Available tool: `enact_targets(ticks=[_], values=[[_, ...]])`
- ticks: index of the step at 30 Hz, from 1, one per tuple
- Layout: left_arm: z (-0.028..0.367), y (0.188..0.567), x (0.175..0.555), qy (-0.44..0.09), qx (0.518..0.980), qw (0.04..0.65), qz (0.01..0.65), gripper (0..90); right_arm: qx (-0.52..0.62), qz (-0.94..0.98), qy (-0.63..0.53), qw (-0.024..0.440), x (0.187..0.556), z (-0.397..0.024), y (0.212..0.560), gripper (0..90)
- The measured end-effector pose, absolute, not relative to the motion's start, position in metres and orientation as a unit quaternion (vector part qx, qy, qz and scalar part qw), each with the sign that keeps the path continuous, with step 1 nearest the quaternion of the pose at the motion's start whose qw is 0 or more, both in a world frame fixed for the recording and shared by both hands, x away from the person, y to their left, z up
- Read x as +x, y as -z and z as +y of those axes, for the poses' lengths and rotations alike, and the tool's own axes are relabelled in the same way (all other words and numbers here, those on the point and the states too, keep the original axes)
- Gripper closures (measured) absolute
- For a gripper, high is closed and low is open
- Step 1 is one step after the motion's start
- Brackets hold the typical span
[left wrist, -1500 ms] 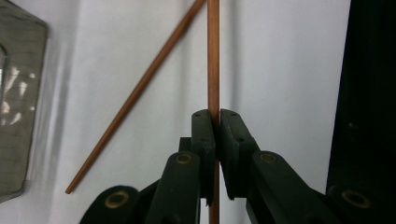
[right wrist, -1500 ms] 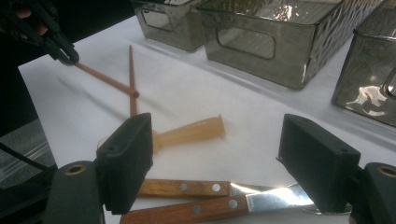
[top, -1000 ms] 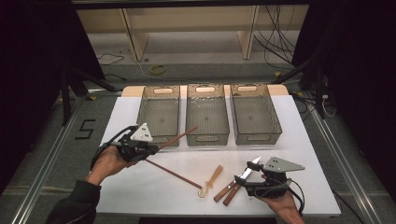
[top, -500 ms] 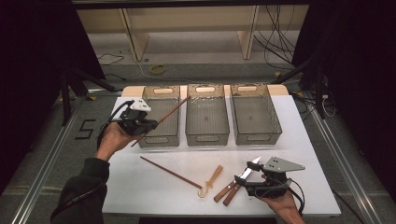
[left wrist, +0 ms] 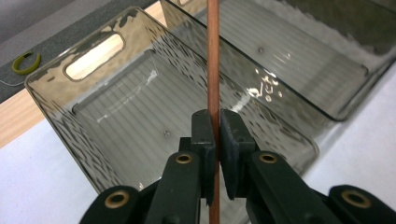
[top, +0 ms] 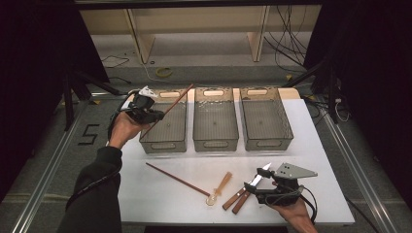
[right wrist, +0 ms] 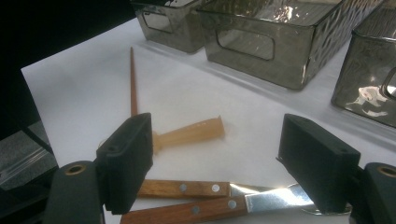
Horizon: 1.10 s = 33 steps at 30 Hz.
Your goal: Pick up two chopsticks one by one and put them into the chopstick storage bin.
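While left gripper clamps it, chopstick slants toward 1 bin's far rim.

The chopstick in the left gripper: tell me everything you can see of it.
The chopstick is a thin, straight, reddish-brown stick that looks wooden. The left gripper is shut on it partway along, both pads pressing its sides. It is held in the air, slanting above the leftmost bin, touching nothing else.
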<state>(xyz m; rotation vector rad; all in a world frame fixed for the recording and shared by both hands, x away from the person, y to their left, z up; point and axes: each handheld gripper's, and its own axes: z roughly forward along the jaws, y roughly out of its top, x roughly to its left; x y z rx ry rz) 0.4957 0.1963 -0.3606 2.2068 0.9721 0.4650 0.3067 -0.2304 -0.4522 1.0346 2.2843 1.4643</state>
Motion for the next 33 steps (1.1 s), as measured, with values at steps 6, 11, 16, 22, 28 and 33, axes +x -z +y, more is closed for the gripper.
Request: enact_targets(ticks=[6, 11, 16, 22, 28, 33], values=[[0.196, 0.363, 0.509, -0.176, 0.836, 0.346, 0.388, 84.6, 0.353, 0.780, -0.502, 0.118, 0.307, -0.231, 0.452, 27.0], [0.196, 0.366, 0.518, -0.177, 0.829, 0.351, 0.399, 84.6, 0.353, 0.781, -0.502, 0.117, 0.307, -0.231, 0.452, 27.0], [0.199, 0.373, 0.524, -0.176, 0.823, 0.347, 0.413, 84.6, 0.351, 0.781, -0.503, 0.117, 0.307, -0.231, 0.452, 27.0], [0.205, 0.386, 0.527, -0.171, 0.819, 0.345, 0.427, 84.6, 0.351, 0.781, -0.503, 0.117, 0.306, -0.231, 0.452, 27.0], [0.208, 0.398, 0.527, -0.165, 0.814, 0.344, 0.438, 84.5, 0.351, 0.782, -0.502, 0.117, 0.307, -0.231, 0.452, 27.0], [0.209, 0.406, 0.528, -0.158, 0.808, 0.342, 0.453, 84.4, 0.352, 0.781, -0.502, 0.117, 0.306, -0.231, 0.452, 27.0]])
